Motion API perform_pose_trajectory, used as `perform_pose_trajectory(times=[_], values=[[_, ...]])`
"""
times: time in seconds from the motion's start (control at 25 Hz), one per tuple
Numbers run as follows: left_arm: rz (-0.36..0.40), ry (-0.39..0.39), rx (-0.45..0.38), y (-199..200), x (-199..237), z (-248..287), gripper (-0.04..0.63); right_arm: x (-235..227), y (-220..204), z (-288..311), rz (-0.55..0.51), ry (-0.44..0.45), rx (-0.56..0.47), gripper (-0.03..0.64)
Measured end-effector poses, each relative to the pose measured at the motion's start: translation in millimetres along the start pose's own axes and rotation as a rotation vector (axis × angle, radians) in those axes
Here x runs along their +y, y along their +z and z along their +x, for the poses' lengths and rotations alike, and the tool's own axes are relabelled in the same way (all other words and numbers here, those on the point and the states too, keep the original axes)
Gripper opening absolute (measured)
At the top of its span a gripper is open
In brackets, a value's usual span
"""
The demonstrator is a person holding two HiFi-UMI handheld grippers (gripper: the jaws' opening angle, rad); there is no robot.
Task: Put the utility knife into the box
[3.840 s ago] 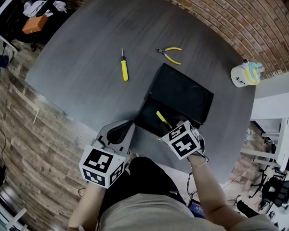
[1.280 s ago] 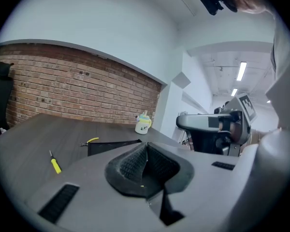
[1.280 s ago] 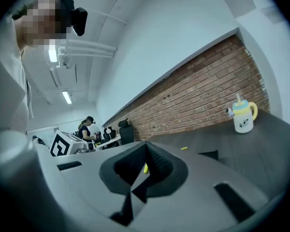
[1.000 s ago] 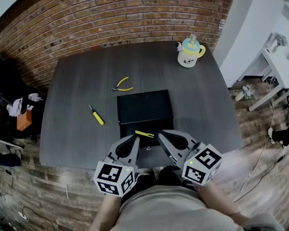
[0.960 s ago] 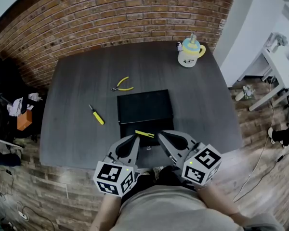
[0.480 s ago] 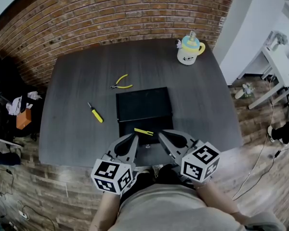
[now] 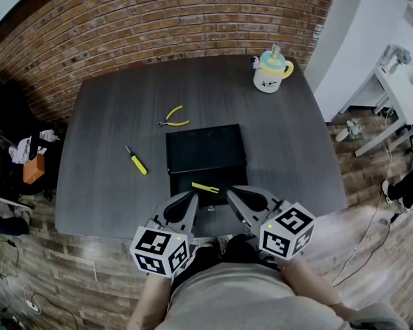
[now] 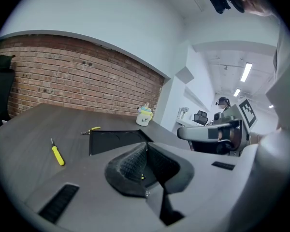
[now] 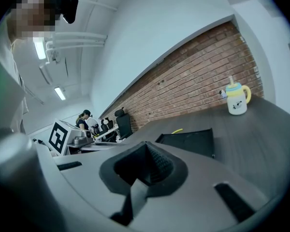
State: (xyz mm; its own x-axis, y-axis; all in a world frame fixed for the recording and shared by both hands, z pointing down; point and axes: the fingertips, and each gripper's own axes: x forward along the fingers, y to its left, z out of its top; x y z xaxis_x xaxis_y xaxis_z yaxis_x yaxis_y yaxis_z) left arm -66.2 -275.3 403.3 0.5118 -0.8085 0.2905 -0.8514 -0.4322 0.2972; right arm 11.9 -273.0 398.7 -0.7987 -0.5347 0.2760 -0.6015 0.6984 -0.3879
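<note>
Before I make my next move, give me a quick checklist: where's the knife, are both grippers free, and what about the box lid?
1. Utility knife in the box: ok, it lies in the open tray.
2. Left gripper free: ok, jaws together, nothing between them.
3. Right gripper free: ok, jaws together, nothing between them.
4. Lid closed: not ok, it is open on the far side of the tray.
5. Screwdriver and pliers clear of the box: ok, both lie apart from it on the table.

Wide table point(image 7: 299, 146) lies open between box point(image 7: 204, 150) and mug point(image 7: 270, 73).
</note>
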Motion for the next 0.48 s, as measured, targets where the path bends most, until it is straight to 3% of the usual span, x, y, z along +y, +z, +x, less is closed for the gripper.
perform_pose_trajectory(times=[0.48], values=[[0.014, -0.008, 0.007, -0.7, -3.1, -1.7, 0.025, 4.8, -2.6, 0.4, -0.001, 0.018, 0.004, 0.006]])
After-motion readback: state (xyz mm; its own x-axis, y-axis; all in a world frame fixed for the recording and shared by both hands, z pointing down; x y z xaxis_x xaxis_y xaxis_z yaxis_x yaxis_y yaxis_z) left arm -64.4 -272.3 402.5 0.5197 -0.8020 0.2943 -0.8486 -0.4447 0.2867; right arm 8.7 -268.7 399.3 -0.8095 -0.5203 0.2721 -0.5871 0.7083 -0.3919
